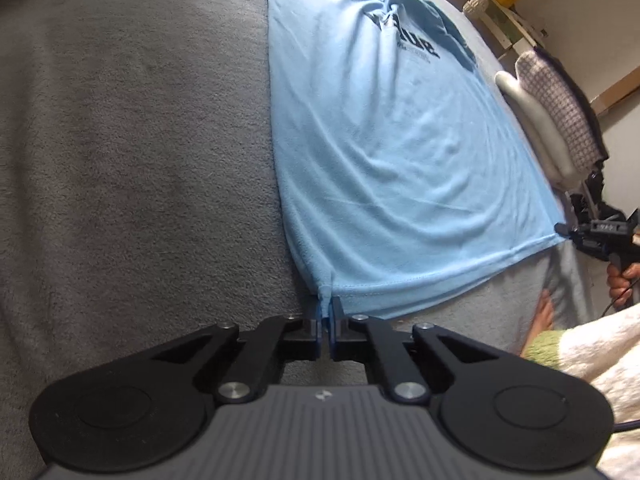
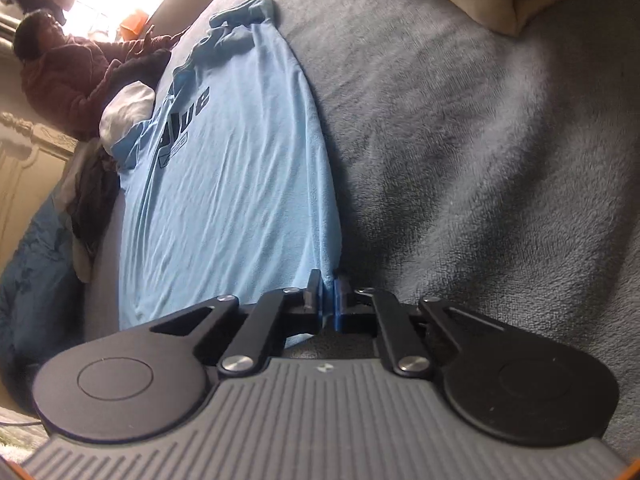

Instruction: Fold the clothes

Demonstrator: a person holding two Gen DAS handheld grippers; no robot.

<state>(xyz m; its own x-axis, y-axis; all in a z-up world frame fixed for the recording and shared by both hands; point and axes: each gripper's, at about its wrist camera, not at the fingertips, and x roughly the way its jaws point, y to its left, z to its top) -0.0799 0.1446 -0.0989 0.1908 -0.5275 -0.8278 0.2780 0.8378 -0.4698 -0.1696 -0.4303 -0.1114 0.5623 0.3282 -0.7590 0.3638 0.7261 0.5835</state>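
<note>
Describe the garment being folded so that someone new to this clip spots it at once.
A grey fleece blanket covers the bed. Flat on it lies the light blue T-shirt, its hem corners pinched by the left gripper and right gripper. Only it carries dark chest lettering.

The light blue T-shirt [image 1: 384,168] is thin, matt, creased cotton-like cloth on a grey blanket [image 1: 132,152] of fuzzy, napped fleece.
</note>
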